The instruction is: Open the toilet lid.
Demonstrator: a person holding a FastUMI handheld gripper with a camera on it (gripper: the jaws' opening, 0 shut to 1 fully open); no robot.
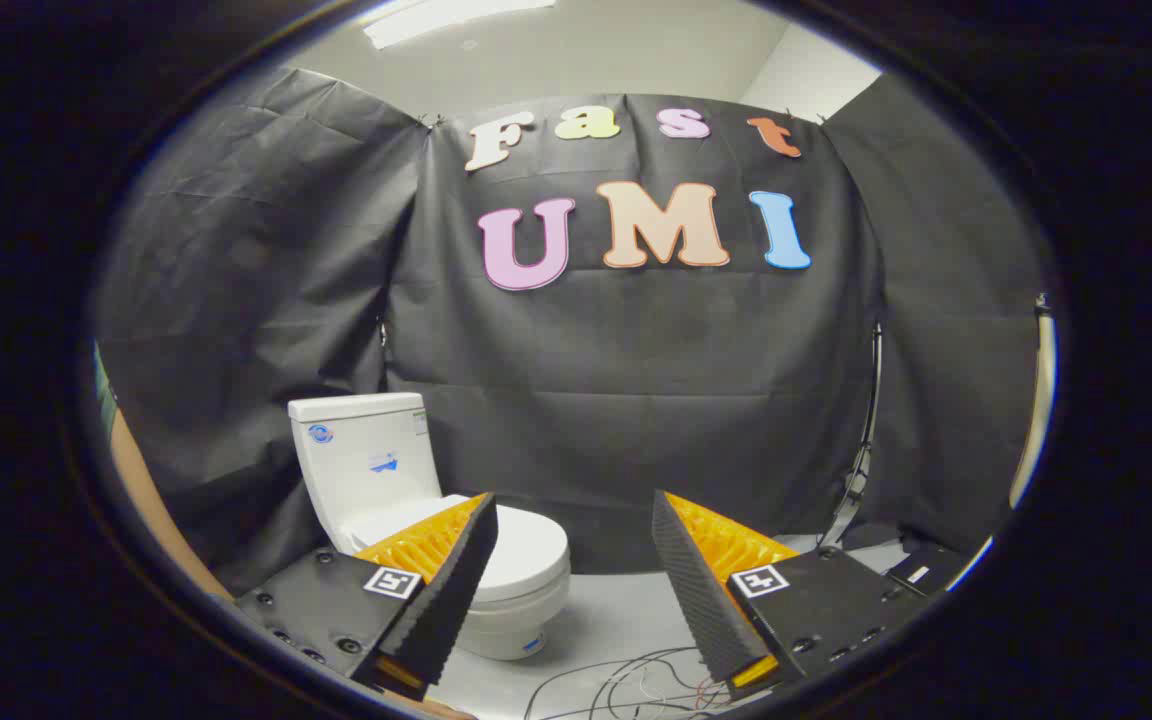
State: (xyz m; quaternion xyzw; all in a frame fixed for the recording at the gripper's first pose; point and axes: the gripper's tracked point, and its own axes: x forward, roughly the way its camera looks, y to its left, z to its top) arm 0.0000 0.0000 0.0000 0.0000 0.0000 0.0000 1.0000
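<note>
Progress on the task is nil as far as this view shows: the toilet lid [526, 548] lies flat and closed on the bowl, and nothing has touched it yet.

The toilet [406, 500] stands on the pale floor [616, 620] against the black cloth wall [636, 400], its tank [361, 455] upright behind the bowl. It sits ahead of the tool [571, 530] and off toward its left finger, whose tip covers part of the lid's near side in the picture; the finger looks to be well short of the toilet, not resting on it, though the fisheye makes that hard to judge.

The tool's fingers stand wide apart with nothing between them but open floor and wall beyond. Loose cables [626, 680] trail on the floor just ahead of the fingers, between them and the bowl's right side.

Everything is left to do. By my reading, the tool has to come forward and leftward toward the bowl, drop low enough to reach the lid's front edge, catch that rim either by pinching it or hooking a finger beneath it, and swing the lid up and back until it leans on the tank. The lid's rim is thin and smooth-looking, so a slip during the lift seems the likeliest trouble.
</note>
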